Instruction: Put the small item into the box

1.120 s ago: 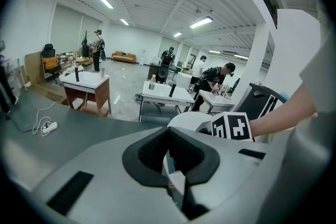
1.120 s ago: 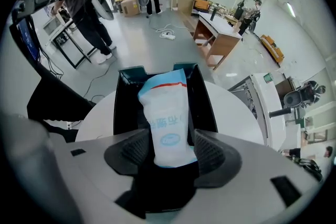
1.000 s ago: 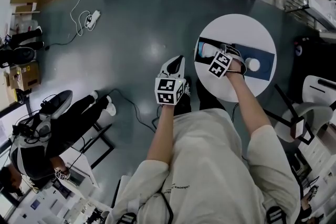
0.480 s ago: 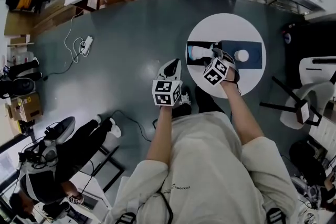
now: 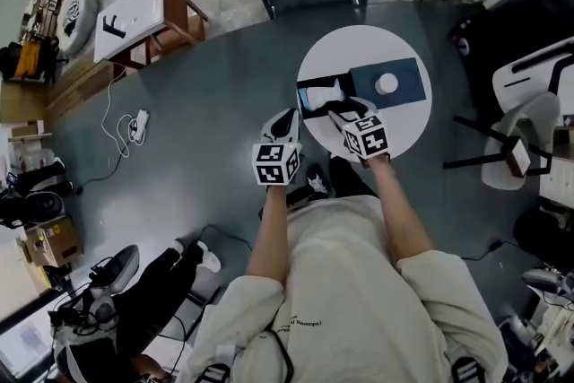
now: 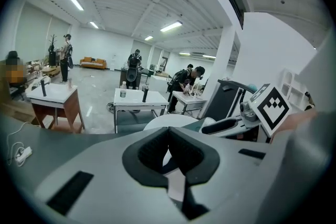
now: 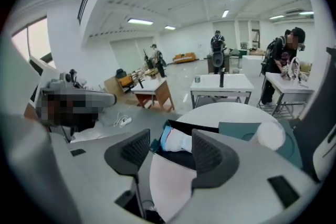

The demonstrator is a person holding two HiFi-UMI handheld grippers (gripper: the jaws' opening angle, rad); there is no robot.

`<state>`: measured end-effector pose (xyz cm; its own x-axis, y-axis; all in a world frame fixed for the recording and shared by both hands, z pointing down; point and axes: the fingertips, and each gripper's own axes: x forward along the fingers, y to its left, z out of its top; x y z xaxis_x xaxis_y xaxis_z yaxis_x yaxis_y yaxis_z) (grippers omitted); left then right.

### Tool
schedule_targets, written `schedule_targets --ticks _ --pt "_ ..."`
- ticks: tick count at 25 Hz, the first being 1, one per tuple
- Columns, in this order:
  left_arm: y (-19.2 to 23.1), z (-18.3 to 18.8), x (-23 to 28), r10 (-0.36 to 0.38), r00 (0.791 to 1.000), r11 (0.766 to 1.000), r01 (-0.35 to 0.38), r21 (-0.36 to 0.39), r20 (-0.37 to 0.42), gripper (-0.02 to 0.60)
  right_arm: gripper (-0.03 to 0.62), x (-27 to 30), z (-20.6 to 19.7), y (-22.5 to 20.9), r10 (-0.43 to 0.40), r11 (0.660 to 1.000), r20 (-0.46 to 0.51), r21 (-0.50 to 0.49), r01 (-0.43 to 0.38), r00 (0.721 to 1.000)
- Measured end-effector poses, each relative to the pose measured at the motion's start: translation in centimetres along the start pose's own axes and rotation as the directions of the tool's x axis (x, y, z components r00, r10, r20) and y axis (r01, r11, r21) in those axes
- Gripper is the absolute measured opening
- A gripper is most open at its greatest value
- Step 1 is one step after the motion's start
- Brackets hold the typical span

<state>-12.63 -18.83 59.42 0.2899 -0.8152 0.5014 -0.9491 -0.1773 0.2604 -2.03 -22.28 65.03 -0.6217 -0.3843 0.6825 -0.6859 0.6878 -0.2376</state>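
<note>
Hovering over the near edge of the round white table (image 5: 363,45), jaws apart and empty: right gripper (image 7: 170,140). Lying just beyond, holding a white-and-blue soft bundle (image 5: 325,94): open black box (image 7: 178,159). Resting right of it on a dark blue flat panel (image 5: 368,78): small white round item (image 5: 387,83). Hanging left of the table, jaws pressed together, empty: left gripper (image 6: 168,131).

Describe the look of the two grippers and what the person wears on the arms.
The left gripper and right gripper have pale grey bodies and black ribbed pads. Each carries a white cube with black square markers. The person wears a cream short-sleeved shirt.
</note>
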Motion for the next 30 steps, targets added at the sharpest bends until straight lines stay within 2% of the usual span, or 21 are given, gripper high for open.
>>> schedule_targets --ticks 5,15,21,24,26,30 --pt "-2.1 -0.6 -0.8 -0.055 0.998 0.997 0.056 0.058 -0.011 0.021 0.255 -3.5 0.1 0.8 -0.064 0.993 0.12 0.103 0.051 0.991" --pt "-3.3 -1.4 -2.9 -0.099 0.995 0.991 0.098 0.096 0.0 0.021 0.253 -7.2 -1.1 2.0 -0.183 0.976 0.228 0.155 0.15 0.956" --pt "-2.8 -1.5 -4.2 -0.105 0.994 0.99 0.103 0.094 0.015 0.021 0.252 -7.1 -1.2 4.3 -0.158 0.985 0.253 0.107 0.135 0.954" --pt "-3.0 -1.5 -4.4 -0.112 0.994 0.984 0.11 0.138 0.002 0.021 0.25 -6.8 -1.3 5.6 -0.138 0.99 0.252 0.065 0.126 0.958" --pt "-3.3 -1.3 -4.5 -0.115 0.993 0.978 0.115 0.172 -0.005 0.021 0.229 -6.7 -1.7 6.4 -0.125 0.992 0.252 0.043 0.118 0.96" --pt "-4.0 -0.7 -4.7 -0.126 0.992 0.978 0.123 0.167 0.006 0.021 0.189 -6.9 -3.3 7.2 -0.116 0.993 0.232 0.023 0.114 0.966"
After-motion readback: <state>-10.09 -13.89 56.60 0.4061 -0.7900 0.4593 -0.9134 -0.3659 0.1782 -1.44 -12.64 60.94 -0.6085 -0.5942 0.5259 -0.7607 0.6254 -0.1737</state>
